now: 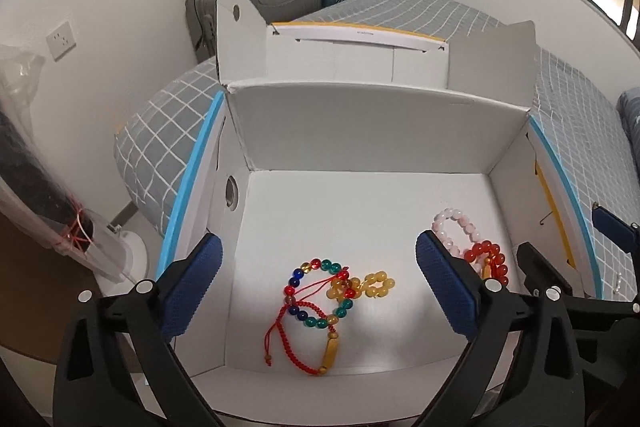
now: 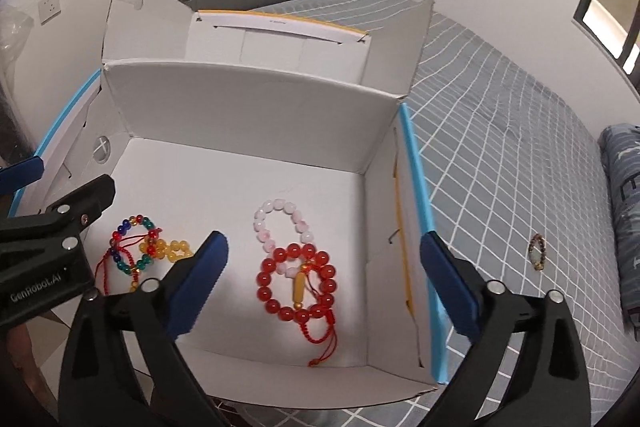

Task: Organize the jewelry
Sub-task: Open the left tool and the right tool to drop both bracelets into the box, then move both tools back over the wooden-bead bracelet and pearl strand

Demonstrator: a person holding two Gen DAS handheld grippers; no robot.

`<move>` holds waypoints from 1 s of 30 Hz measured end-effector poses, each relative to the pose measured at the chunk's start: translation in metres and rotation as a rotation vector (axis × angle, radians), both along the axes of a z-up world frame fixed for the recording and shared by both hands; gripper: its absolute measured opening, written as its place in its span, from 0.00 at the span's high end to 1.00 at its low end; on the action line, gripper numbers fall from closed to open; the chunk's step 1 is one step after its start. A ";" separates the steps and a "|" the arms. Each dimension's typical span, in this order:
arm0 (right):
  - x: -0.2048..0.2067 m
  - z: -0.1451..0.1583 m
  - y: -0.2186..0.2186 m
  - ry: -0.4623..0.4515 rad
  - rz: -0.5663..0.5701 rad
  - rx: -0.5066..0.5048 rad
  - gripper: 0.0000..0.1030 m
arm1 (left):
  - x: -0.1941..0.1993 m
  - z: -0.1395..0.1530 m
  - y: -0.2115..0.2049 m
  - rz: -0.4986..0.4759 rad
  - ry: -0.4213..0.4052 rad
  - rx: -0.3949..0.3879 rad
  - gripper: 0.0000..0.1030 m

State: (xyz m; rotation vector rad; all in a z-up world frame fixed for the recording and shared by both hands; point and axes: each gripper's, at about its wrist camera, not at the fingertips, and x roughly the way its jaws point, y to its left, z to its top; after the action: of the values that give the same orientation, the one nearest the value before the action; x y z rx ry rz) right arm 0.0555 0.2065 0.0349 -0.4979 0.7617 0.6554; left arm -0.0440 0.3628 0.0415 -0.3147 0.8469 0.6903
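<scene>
Both hand-held grippers, left and right, are held wide open and empty above the white box, bead bracelets lying below their fingers.

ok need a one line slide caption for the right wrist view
Open right gripper above a white box holding red, pink and multicolored bead bracelets; one bracelet lies on the checked bedspread.

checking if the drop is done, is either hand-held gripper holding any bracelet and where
Nothing is held. The left hand-held gripper and right hand-held gripper both stand open above the white box, with the bracelets lying loose on its floor.
</scene>
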 end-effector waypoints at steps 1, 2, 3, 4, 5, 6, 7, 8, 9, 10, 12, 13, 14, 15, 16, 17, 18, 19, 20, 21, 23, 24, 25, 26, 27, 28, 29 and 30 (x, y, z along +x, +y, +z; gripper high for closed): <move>0.000 0.002 -0.003 -0.003 -0.003 0.004 0.09 | 0.000 0.001 -0.001 -0.001 -0.003 0.003 0.05; 0.000 0.003 -0.006 -0.006 -0.004 0.004 0.09 | 0.001 0.002 -0.002 -0.002 -0.005 0.004 0.05; 0.000 0.006 -0.012 -0.010 -0.007 0.006 0.09 | 0.002 0.003 -0.004 -0.001 -0.004 0.004 0.05; 0.000 0.008 -0.016 -0.012 -0.009 0.013 0.09 | 0.004 0.004 -0.006 -0.002 -0.004 0.001 0.05; 0.001 0.012 -0.021 -0.016 -0.015 0.020 0.09 | 0.006 0.005 -0.008 -0.006 -0.007 -0.003 0.05; 0.002 0.014 -0.025 -0.022 -0.021 0.025 0.09 | 0.008 0.007 -0.012 -0.015 -0.013 -0.006 0.05; 0.003 0.017 -0.031 -0.027 -0.028 0.031 0.09 | 0.010 0.007 -0.017 -0.021 -0.015 -0.004 0.05; 0.004 0.021 -0.037 -0.031 -0.036 0.039 0.09 | 0.013 0.009 -0.022 -0.029 -0.019 -0.002 0.05; 0.006 0.025 -0.046 -0.037 -0.049 0.050 0.09 | 0.017 0.012 -0.029 -0.043 -0.026 -0.001 0.05; 0.009 0.029 -0.055 -0.041 -0.066 0.062 0.09 | 0.020 0.013 -0.034 -0.052 -0.031 -0.004 0.05; 0.015 0.035 -0.072 -0.046 -0.093 0.077 0.09 | 0.029 0.018 -0.050 -0.081 -0.048 -0.009 0.05; 0.019 0.038 -0.084 -0.052 -0.112 0.084 0.09 | 0.033 0.020 -0.056 -0.094 -0.054 -0.004 0.05; 0.021 0.039 -0.091 -0.056 -0.123 0.086 0.09 | 0.039 0.022 -0.065 -0.106 -0.056 0.008 0.05; 0.025 0.042 -0.105 -0.061 -0.143 0.093 0.09 | 0.044 0.024 -0.074 -0.121 -0.058 0.021 0.05; 0.029 0.045 -0.117 -0.063 -0.162 0.100 0.09 | 0.050 0.027 -0.086 -0.143 -0.062 0.035 0.05; 0.032 0.046 -0.126 -0.065 -0.176 0.104 0.09 | 0.056 0.029 -0.097 -0.163 -0.064 0.042 0.05; 0.038 0.049 -0.142 -0.073 -0.204 0.110 0.09 | 0.064 0.031 -0.111 -0.190 -0.070 0.045 0.05; 0.042 0.050 -0.154 -0.078 -0.222 0.113 0.09 | 0.069 0.032 -0.120 -0.207 -0.074 0.048 0.05; 0.047 0.050 -0.164 -0.080 -0.240 0.116 0.09 | 0.075 0.033 -0.132 -0.228 -0.077 0.053 0.05; 0.053 0.051 -0.181 -0.082 -0.269 0.121 0.09 | 0.082 0.033 -0.144 -0.249 -0.080 0.059 0.05; 0.065 0.051 -0.210 -0.077 -0.316 0.132 0.09 | 0.094 0.033 -0.165 -0.283 -0.080 0.060 0.05; 0.070 0.050 -0.221 -0.075 -0.334 0.135 0.09 | 0.101 0.032 -0.177 -0.301 -0.077 0.062 0.05; 0.075 0.049 -0.234 -0.072 -0.354 0.140 0.09 | 0.108 0.032 -0.184 -0.314 -0.075 0.061 0.05; 0.080 0.048 -0.246 -0.069 -0.372 0.144 0.09 | 0.116 0.031 -0.194 -0.331 -0.074 0.059 0.05; 0.087 0.046 -0.264 -0.065 -0.397 0.151 0.09 | 0.124 0.030 -0.205 -0.347 -0.074 0.053 0.05; 0.089 0.045 -0.274 -0.063 -0.411 0.154 0.09 | 0.130 0.029 -0.213 -0.360 -0.077 0.047 0.05; 0.094 0.042 -0.289 -0.059 -0.432 0.157 0.09 | 0.138 0.028 -0.222 -0.376 -0.087 0.036 0.05; 0.097 0.039 -0.298 -0.056 -0.444 0.157 0.09 | 0.146 0.027 -0.233 -0.394 -0.100 0.025 0.05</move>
State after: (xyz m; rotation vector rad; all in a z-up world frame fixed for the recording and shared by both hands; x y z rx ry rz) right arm 0.1524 -0.0910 0.0736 -0.1906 0.7297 0.2826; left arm 0.1021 0.1300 0.0688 -0.1515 0.7747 0.3153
